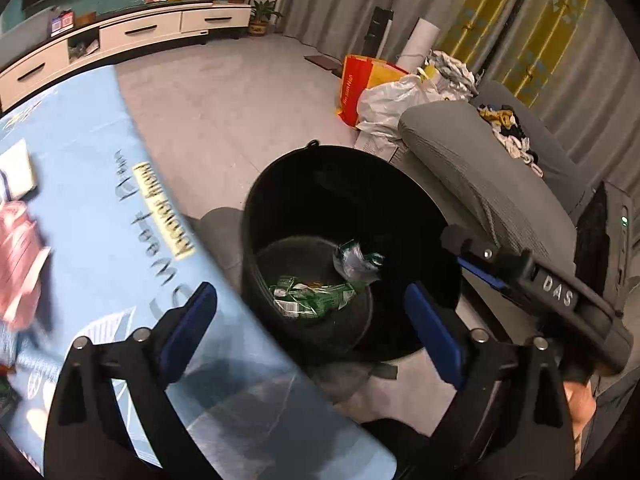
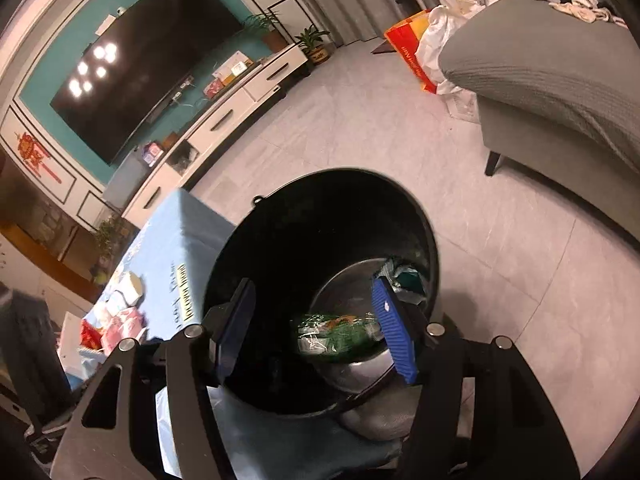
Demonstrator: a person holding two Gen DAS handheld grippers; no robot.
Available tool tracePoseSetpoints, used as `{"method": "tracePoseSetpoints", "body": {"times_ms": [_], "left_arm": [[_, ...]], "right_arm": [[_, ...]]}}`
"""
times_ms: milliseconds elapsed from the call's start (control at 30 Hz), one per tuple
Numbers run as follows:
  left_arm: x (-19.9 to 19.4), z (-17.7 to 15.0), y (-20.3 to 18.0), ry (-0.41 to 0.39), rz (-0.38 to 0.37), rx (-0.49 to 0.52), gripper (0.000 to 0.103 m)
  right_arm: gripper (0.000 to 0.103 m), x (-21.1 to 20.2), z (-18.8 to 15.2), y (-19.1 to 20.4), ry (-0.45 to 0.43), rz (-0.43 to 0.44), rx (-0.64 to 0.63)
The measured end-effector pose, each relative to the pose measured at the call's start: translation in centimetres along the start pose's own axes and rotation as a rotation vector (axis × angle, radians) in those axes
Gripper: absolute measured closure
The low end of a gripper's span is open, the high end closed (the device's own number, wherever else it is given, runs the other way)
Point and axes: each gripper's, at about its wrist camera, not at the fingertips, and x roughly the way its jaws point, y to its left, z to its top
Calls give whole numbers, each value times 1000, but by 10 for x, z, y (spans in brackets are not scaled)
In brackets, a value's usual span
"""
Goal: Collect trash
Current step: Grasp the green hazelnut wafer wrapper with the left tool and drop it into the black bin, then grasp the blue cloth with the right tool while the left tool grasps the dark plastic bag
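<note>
- The trash here is crumpled green-and-white wrappers (image 1: pixel 312 298) lying on the bottom of the black bin (image 1: pixel 280 184), with a second scrunched clear-and-green wrapper (image 1: pixel 354 258) higher up and blurred, so I cannot tell whether it rests against the inner wall.
- Judging by the creases and shine, these are thin film packets: very light, soft, a little slick, nothing to break. A pinch on a bunched fold or a crimped end should hold better than a flat face (flat film tends to slide between pads).
- The bin stands on the grey floor just beside the table with the light blue cloth (image 1: pixel 100 152); a grey sofa (image 1: pixel 480 168) is on its other side.
- The left gripper (image 1: pixel 316 322) hangs over the bin mouth with its blue pads spread wide and nothing between them.
- The right gripper (image 2: pixel 320 326) also points down into the bin, its jaws parted and bare; the wrappers show through the gap, well below.
- More likely trash waits on the cloth: pink packets (image 2: pixel 120 326) and a pale boxy item (image 2: pixel 132 286) (probably just as light, the box stiffer and best taken across its narrow sides).
</note>
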Motion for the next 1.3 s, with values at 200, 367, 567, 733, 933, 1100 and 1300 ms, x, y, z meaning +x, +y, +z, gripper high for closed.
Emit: {"method": "tracePoseSetpoints", "body": {"times_ms": [200,367,567,733,933,1100,1300], "left_arm": [[-50,-52,45,-13,5,-163,3],[-104,-94,79,-63,40,-261,3],[-175,-155,122,-155,51,-351,3],[-203,-197,162,-185,127,-506,3],[-218,-217,184,-266,178,-559,3],[-213,-211,198,-237,133,-573,3],[-203,-197,211,-262,123,-603,3]], "right_arm": [[36,-8,-20,30,36,31,-74],[30,-10,-49,74,97,51,-196],[23,-8,-87,137,174,134,-359],[22,-6,-121,180,220,184,-490],[22,-5,-146,210,160,205,-622],[4,5,-160,236,118,217,-752],[3,30,-162,250,169,214,-804]]}}
